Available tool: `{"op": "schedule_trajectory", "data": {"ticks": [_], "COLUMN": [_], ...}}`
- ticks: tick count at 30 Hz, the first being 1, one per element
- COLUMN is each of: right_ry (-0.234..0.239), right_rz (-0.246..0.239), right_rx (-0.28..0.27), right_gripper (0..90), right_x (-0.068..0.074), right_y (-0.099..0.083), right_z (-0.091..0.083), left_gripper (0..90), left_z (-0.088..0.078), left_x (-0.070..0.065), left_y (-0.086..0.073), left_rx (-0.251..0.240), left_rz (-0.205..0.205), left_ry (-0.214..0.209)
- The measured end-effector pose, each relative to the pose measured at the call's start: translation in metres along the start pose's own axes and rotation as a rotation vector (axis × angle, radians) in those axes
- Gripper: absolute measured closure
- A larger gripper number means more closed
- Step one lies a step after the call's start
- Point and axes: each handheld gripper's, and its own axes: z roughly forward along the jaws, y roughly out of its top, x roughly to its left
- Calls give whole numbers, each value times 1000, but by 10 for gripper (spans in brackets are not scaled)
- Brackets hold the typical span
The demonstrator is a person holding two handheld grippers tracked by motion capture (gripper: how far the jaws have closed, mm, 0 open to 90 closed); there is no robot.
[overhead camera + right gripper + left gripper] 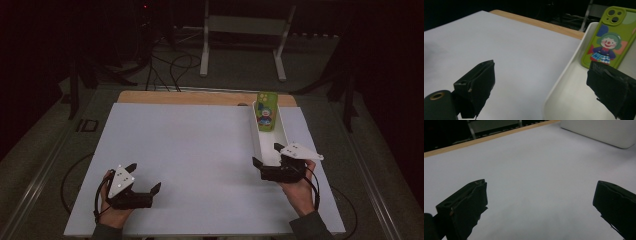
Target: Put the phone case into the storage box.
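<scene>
A green phone case [266, 112] with a cartoon clown print leans upright against the far end of a long white tray [255, 140] on the right side of the board. My right gripper [267, 154] is open at the tray's near end. In the right gripper view its jaws straddle the tray's left wall [564, 75], with the phone case [610, 37] ahead. My left gripper [145, 176] is open over the board's near left and holds nothing. In the left gripper view it [541, 185] faces bare board, with the tray [604, 132] farther off.
A white board [190, 150] covers most of the wooden table [200, 97]. Behind the table stand a white metal frame [245, 25] and cables [170, 65] on the dark floor.
</scene>
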Motion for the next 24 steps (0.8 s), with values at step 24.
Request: {"op": "schedule_trajectory", "data": {"ticks": [24], "right_ry": [55], "right_rz": [-56], "right_rx": [-97], "right_gripper": [82], "right_x": [15], "right_y": [-53], "right_z": [-25], "left_gripper": [0], "left_z": [-4], "left_x": [1], "left_y": [-6], "left_rx": [-27], "left_rz": [4], "left_ry": [-31]}}
